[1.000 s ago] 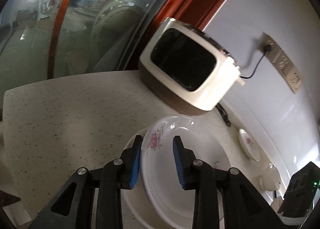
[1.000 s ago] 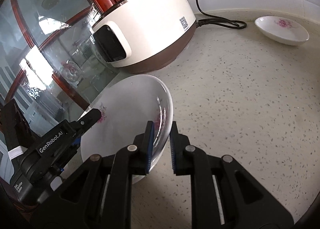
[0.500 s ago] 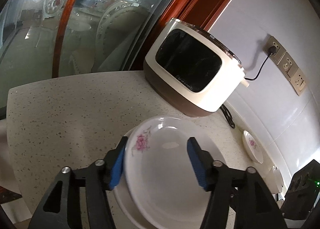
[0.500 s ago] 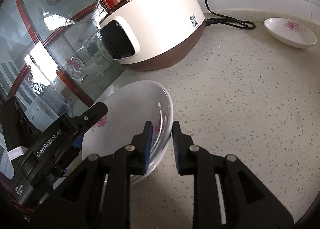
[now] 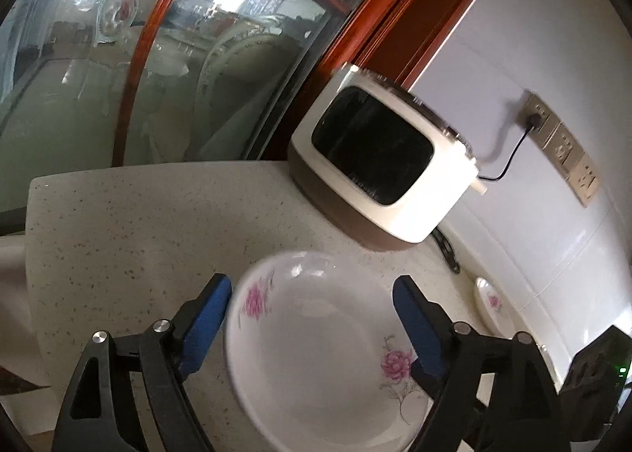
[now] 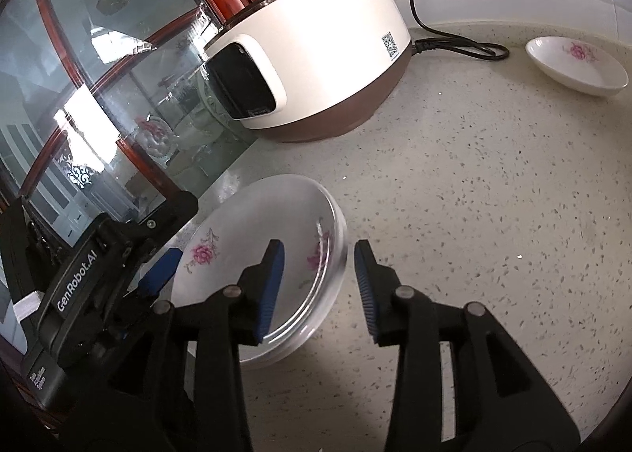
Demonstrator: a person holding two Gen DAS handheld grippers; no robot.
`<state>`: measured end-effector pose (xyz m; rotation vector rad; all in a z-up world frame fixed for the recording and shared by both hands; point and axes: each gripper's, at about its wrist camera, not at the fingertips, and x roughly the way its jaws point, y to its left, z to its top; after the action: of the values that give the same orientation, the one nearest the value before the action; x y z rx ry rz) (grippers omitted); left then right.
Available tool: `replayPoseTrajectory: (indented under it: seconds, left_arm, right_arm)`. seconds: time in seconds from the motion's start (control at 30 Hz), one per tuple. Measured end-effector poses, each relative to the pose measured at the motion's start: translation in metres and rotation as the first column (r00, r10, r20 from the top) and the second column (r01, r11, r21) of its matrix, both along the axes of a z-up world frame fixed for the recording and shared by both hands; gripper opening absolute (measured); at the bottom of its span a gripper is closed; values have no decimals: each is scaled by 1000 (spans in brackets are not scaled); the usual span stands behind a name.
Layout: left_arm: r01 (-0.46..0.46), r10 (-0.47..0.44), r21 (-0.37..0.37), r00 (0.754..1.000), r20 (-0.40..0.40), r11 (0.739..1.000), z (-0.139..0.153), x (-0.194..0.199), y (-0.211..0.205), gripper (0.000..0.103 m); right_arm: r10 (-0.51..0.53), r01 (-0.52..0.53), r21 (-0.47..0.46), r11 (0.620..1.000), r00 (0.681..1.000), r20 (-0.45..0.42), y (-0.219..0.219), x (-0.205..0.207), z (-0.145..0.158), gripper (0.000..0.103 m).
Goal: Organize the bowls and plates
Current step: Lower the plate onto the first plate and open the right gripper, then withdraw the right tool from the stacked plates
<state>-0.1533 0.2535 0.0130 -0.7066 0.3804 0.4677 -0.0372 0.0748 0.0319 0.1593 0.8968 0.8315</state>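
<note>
Two claws hang over a speckled stone desk (image 6: pixel 493 215) that runs up to a white tiled wall and a glass partition framed in red-brown wood (image 5: pixel 399 13). At the back of the desk, against the partition, sits a cream and brown rice cooker (image 6: pixel 316 57) with a dark front panel; its black cord (image 6: pixel 454 45) trails across the desk and, in the left wrist view, rises to a wall socket (image 5: pixel 533 120).

Near the desk's edge by the glass lies a stack of white plates (image 6: pixel 276 254) printed with pink flowers, the top one nested in the one below it. The left claw (image 5: pixel 312 317) has just been opening and now stands spread wide, its blue pads on either side of the stack's rim, the left pad just beside the rim, the right one partly over it; whether either touches I cannot tell. The right claw (image 6: pixel 318 286) has also just been opening; its jaws are parted, one pad over the plate's inside, the other outside the rim, neither pressing on it.

Well apart, close to the wall beyond the cord, rests a small flowered dish (image 6: pixel 576 64), alone on the desk.
</note>
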Motion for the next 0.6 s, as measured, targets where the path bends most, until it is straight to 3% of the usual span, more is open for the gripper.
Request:
replayPoseTrajectory:
  seconds: [0.27, 0.4, 0.47, 0.5, 0.6]
  left_arm:
    - [-21, 21, 5, 999, 25, 1000, 3, -6, 1, 85]
    - [-51, 50, 13, 996, 68, 999, 6, -14, 1, 85]
    - [-59, 57, 18, 995, 87, 998, 7, -17, 1, 85]
    - [-58, 56, 18, 994, 91, 998, 7, -17, 0, 85]
    - [-52, 48, 30, 992, 117, 998, 8, -20, -2, 85]
  right_arm:
    - [-49, 50, 68, 996, 999, -17, -16, 2, 0, 42]
    - [-147, 145, 118, 982, 989, 10, -34, 0, 5, 41]
    - [-203, 201, 63, 978, 979, 28, -41, 4, 6, 42]
    - [-218, 219, -19, 975, 975, 45, -42, 8, 6, 42]
    - [-209, 226, -125, 966, 968, 139, -53, 14, 13, 42]
